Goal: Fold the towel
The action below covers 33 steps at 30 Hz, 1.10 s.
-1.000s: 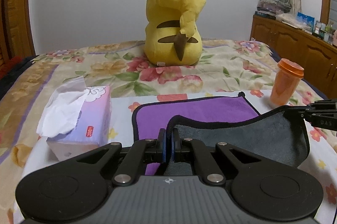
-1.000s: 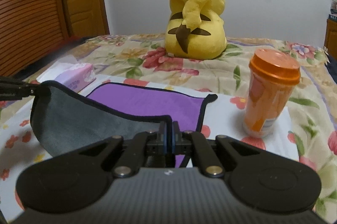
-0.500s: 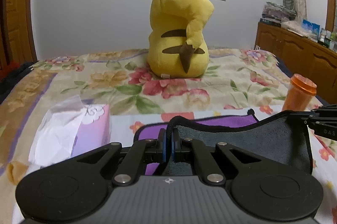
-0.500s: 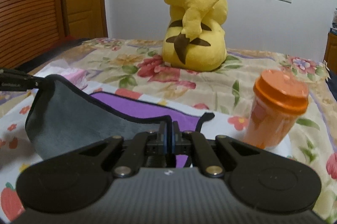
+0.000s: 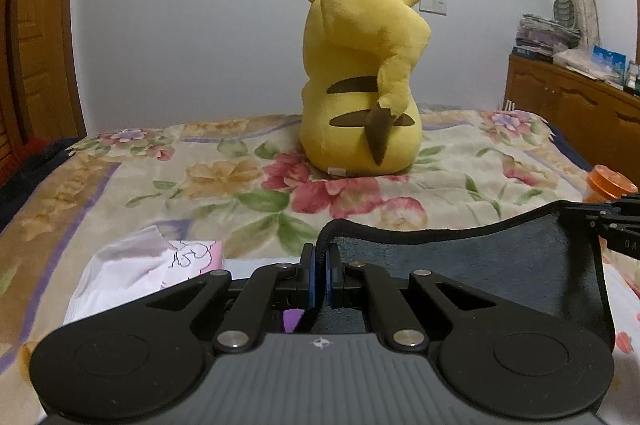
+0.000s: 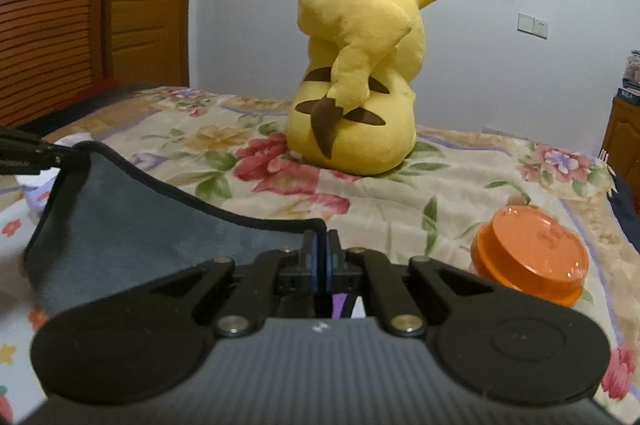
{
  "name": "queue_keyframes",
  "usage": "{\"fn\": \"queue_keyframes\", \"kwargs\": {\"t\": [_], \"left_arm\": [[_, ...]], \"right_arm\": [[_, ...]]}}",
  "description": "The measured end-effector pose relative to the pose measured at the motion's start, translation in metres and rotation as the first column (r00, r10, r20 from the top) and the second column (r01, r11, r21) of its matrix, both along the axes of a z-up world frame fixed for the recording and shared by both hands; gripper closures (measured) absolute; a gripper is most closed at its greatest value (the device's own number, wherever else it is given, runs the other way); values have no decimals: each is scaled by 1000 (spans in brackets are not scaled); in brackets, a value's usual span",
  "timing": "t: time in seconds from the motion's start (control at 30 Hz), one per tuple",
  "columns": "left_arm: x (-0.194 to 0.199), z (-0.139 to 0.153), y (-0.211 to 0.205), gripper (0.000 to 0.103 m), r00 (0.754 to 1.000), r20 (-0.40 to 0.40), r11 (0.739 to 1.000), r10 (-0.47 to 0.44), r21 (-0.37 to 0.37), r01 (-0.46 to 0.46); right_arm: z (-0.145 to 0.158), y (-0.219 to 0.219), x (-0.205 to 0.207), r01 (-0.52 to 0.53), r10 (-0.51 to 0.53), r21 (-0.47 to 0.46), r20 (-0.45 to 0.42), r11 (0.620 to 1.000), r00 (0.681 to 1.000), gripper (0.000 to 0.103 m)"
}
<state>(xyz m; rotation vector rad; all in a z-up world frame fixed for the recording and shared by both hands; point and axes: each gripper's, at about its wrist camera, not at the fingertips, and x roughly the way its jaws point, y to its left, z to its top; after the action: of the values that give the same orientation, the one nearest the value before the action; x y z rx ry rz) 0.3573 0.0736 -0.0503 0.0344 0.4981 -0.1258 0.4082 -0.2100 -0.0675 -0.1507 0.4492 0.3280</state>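
Both grippers are clamped on corners of the towel: left gripper bottom center, right gripper likewise. Compared with a second ago, the purple face is almost covered, the grey underside carried forward, so the fold's about halfway over.

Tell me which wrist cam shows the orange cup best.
Right wrist: the orange cup shows its whole lid and some of its body, close by. Left wrist catches only part of the lid at the frame's edge, behind the towel.
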Motion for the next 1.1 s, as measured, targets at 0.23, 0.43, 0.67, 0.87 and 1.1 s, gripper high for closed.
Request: {"fn": "queue_keyframes", "kwargs": {"t": [0.23,0.43,0.67,0.87,1.1], "left_arm": [[19,-10,-1,95,1000,-6,1000,16,20,-16],[36,-33,-4,95,999,-47,999,22,36,-20],[45,-57,-6,95,995,-91,998,32,54,-27],[48,-64,-7,94,993,-120,998,15,55,-9],[43,-63,-8,83,991,-131,998,10,64,-2]], "right_arm": [[-12,3,18,40,-40,-3,2,999,999,98],[-33,6,31,50,-51,-35,-25,998,998,98],[-55,8,41,63,-67,-47,-75,997,995,98],[-65,7,44,76,-80,-40,-114,996,990,98],[-61,8,42,78,-81,-27,-121,997,989,97]]}}
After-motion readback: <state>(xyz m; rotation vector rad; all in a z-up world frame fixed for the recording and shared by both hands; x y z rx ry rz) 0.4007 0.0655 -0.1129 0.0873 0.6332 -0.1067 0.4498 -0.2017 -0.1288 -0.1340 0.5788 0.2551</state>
